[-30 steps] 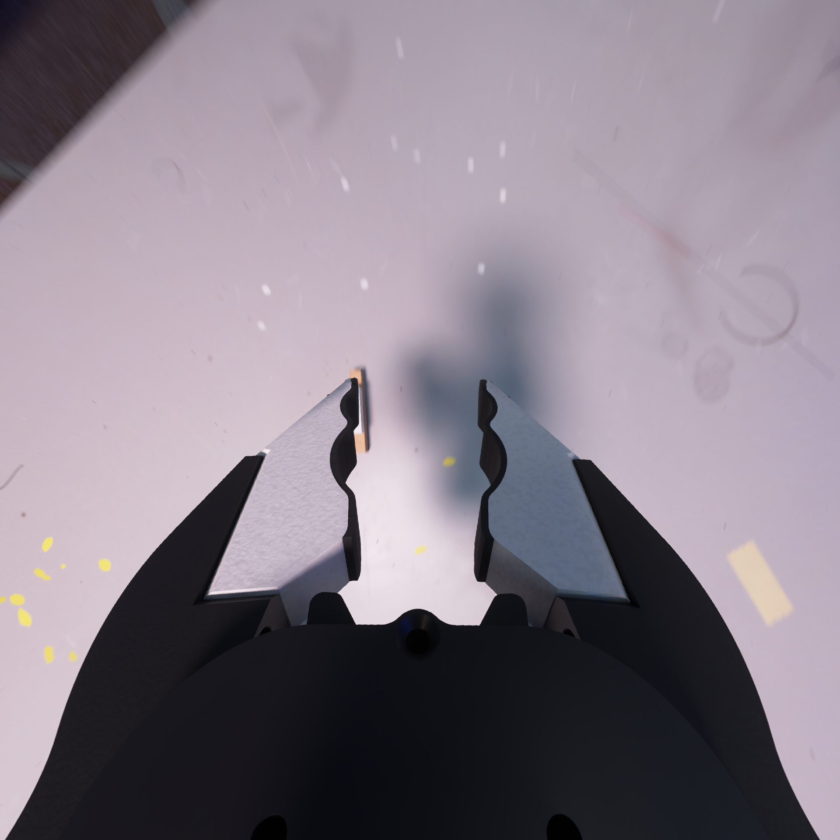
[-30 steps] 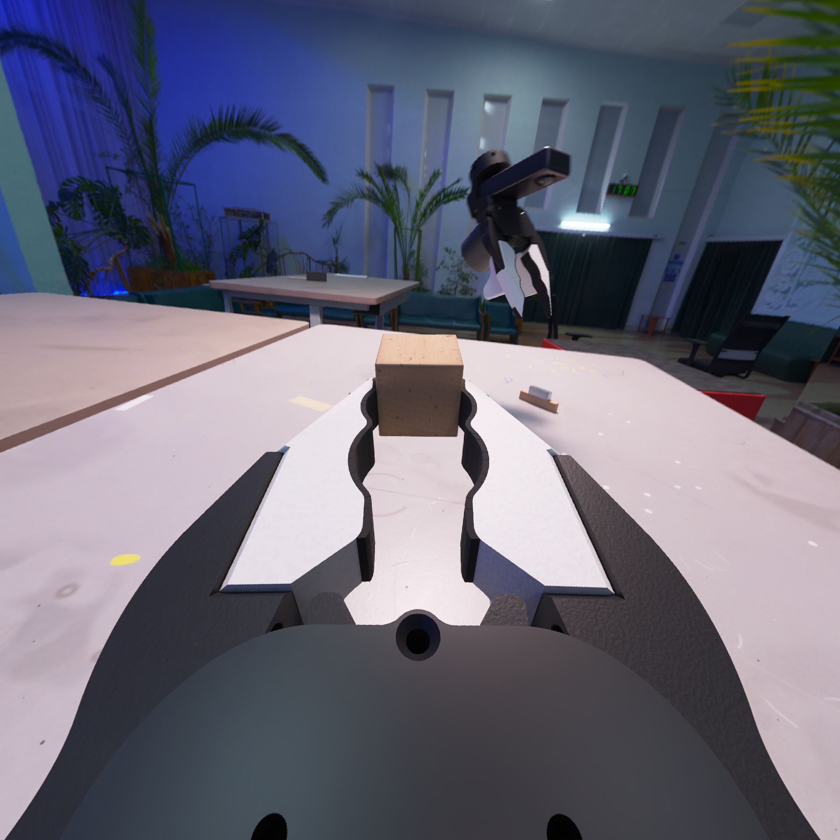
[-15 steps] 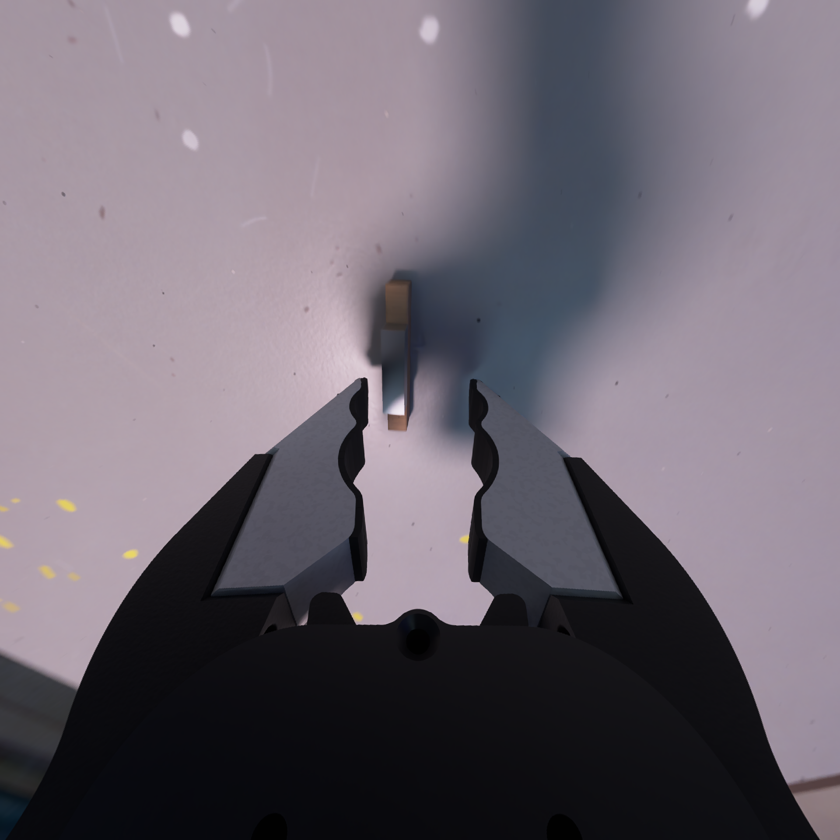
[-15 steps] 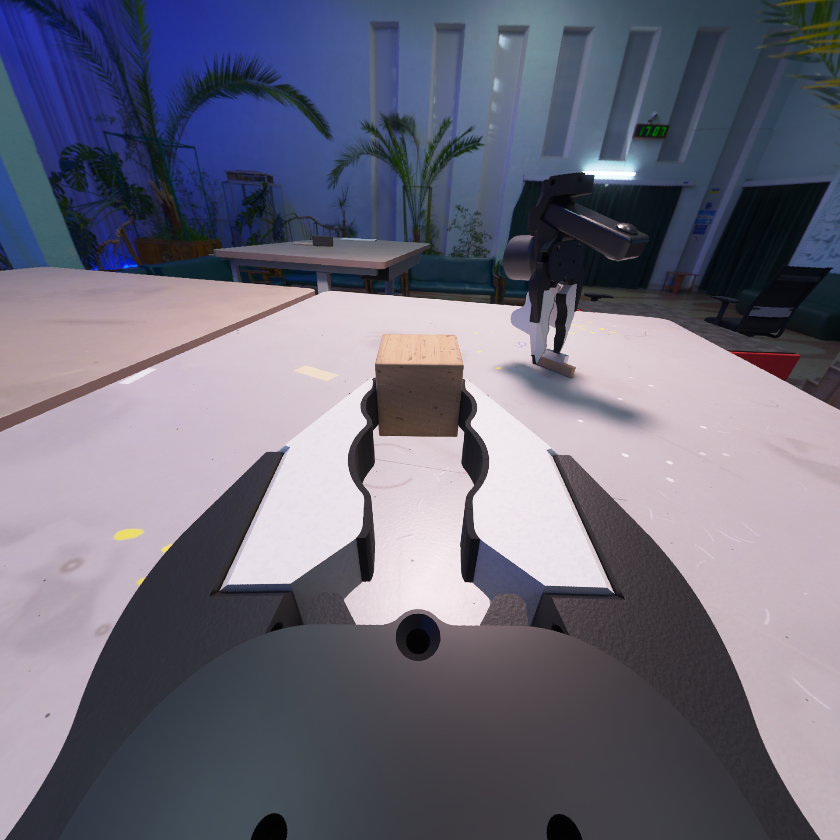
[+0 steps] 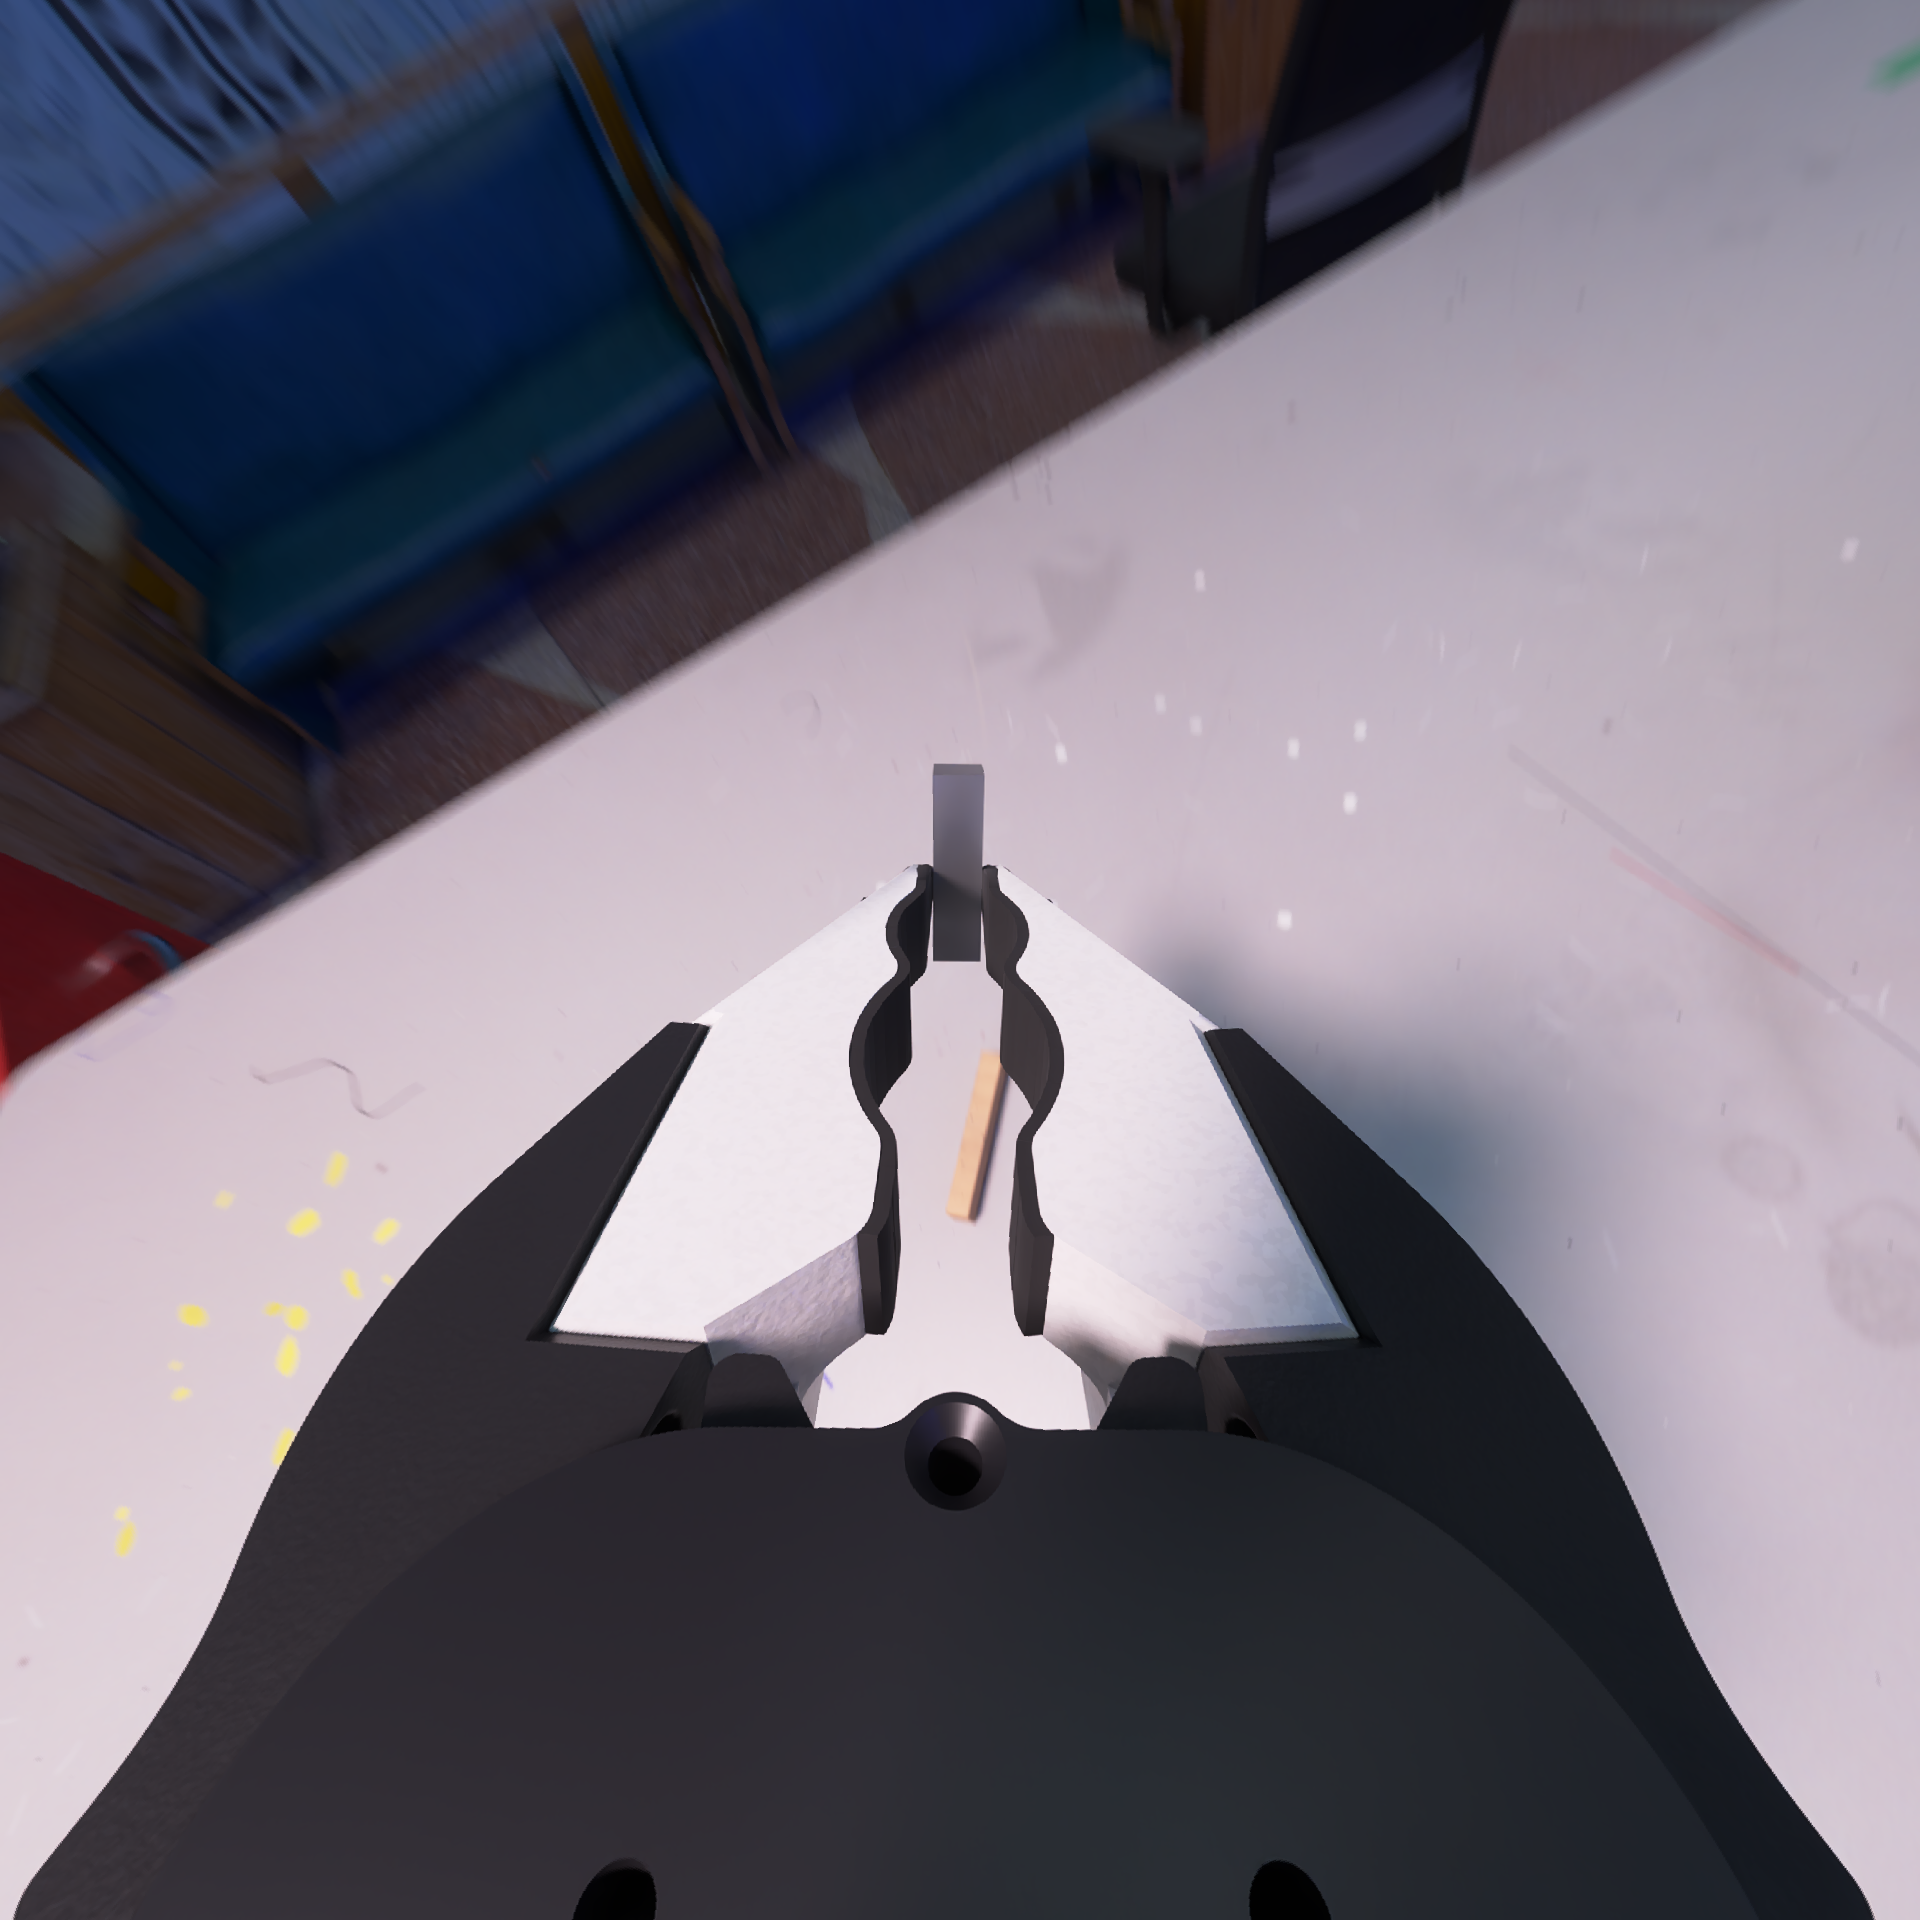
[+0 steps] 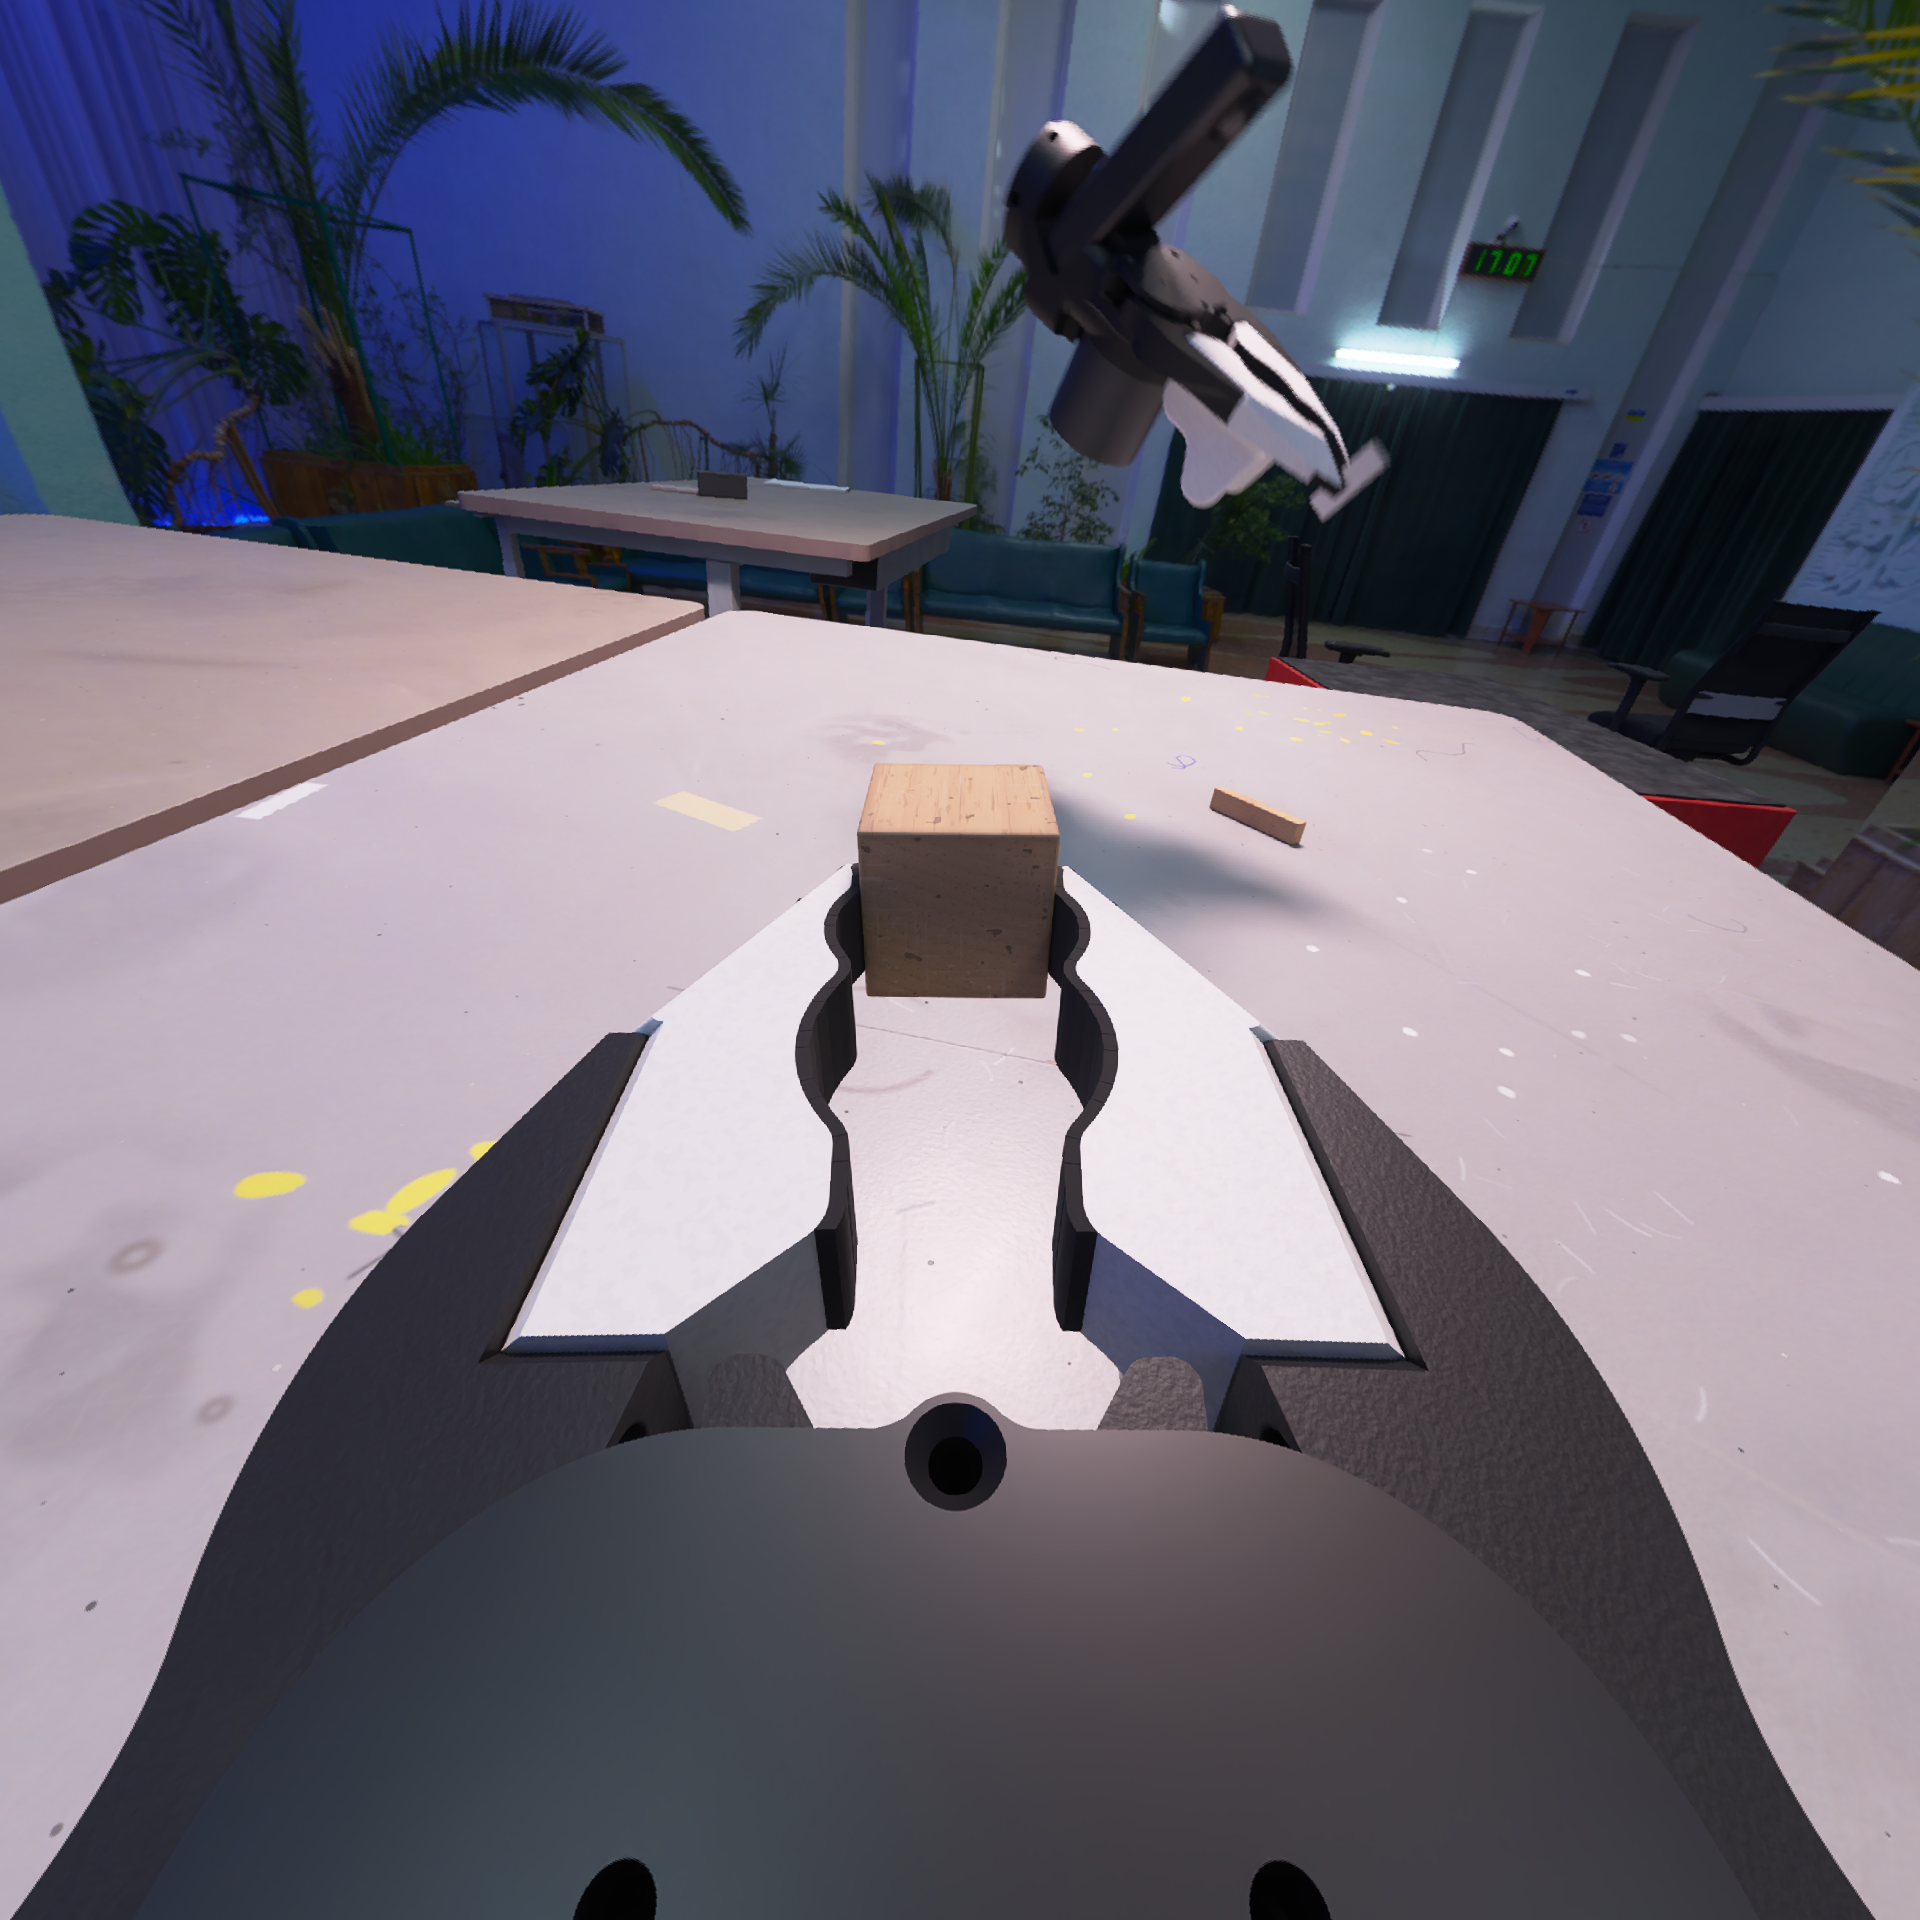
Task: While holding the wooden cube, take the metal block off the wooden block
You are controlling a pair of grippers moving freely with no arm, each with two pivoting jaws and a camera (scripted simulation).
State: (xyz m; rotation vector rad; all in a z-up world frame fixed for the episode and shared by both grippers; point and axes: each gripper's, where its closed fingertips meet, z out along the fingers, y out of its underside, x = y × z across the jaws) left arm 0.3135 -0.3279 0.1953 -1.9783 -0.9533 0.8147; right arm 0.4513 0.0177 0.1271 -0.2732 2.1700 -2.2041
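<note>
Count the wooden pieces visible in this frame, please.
2. The wooden cube sits clamped in the right tongs. The flat wooden block lies bare on the white table, while the left tongs hold the metal block above it.

My left gripper (image 5: 957, 871) pinches the metal block (image 5: 957, 862) at its fingertips, the grey bar standing up past them. The wooden block (image 5: 977, 1132) lies flat on the white table (image 5: 1455, 727) below, showing between my fingers, apart from the metal block.
</note>
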